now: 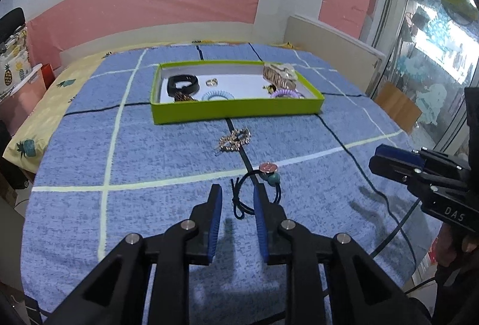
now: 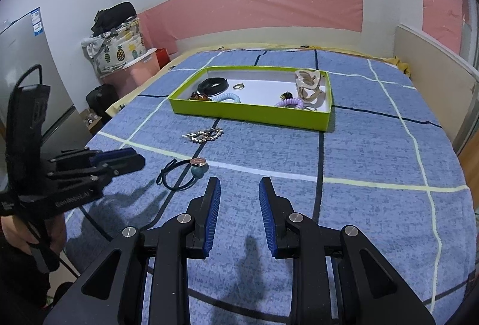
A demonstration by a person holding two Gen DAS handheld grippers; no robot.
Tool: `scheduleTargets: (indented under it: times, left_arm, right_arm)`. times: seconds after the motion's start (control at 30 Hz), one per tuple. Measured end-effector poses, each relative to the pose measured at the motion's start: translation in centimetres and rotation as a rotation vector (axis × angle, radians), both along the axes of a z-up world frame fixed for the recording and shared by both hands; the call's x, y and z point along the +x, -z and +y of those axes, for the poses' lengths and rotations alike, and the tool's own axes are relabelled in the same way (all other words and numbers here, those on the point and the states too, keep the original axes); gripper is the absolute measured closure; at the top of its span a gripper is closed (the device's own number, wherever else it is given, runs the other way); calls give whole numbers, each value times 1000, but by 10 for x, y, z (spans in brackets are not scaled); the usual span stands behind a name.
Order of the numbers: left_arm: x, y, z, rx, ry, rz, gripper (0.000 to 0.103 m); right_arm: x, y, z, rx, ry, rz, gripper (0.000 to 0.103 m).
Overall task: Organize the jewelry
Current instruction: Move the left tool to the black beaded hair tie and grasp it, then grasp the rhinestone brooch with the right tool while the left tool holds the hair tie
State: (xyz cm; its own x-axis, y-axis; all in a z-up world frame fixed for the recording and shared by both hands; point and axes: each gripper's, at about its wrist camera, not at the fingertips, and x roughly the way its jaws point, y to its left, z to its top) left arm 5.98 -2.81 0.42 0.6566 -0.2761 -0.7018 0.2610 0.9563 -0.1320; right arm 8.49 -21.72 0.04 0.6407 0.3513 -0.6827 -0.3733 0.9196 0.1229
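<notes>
Left wrist view: left gripper points down at the blue checked bedspread, jaws parted with a narrow gap, nothing clamped. A black hair tie with a pink disc and teal bead lies on the cloth right at the tips; its loop passes behind the right blue pad, and whether the pad touches it I can't tell. At 12 o'clock from the tie, a gold sparkly hair clip lies loose on the cloth. Further at 12, a green tray holds a black band, a ring, a light blue coil tie, a purple coil tie and a beige claw clip. Right gripper enters at 3 o'clock; jaw state not readable from here. Right wrist view: right gripper hangs over bare bedspread, jaws partly apart, nothing between the pads. Hair tie sits at 10 o'clock from its tips, hair clip beyond at 11, tray at 12. Left gripper comes in at 9 o'clock, tips just beside the tie, held by a hand low at the left edge.
</notes>
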Motion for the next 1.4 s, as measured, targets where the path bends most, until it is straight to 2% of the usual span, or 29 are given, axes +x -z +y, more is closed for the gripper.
scheduleTargets:
  times: [0.23, 0.57, 0.73, 0.87, 1.03, 1.2, 1.4]
  left_arm:
    - [18, 18, -13, 6, 22, 49, 80]
    - [31, 22, -36, -8, 89, 58, 79]
    - [43, 31, -46, 2, 93, 90, 79]
    - [47, 32, -52, 28, 83, 85, 79]
    - [51, 32, -52, 44, 62, 77, 81]
    - [50, 32, -43, 10, 46, 81, 82]
    - [39, 20, -22, -28, 17, 50, 82]
  right_arm:
    - [8, 4, 0, 2, -5, 17, 75]
    - [17, 11, -3, 10, -1, 35, 75]
    - [20, 13, -8, 15, 9, 41, 75]
    - [23, 15, -11, 22, 16, 48, 76]
    - [27, 17, -12, 27, 20, 56, 75]
    - [33, 17, -8, 26, 18, 62, 75]
    - [51, 17, 12, 18, -20, 67, 75]
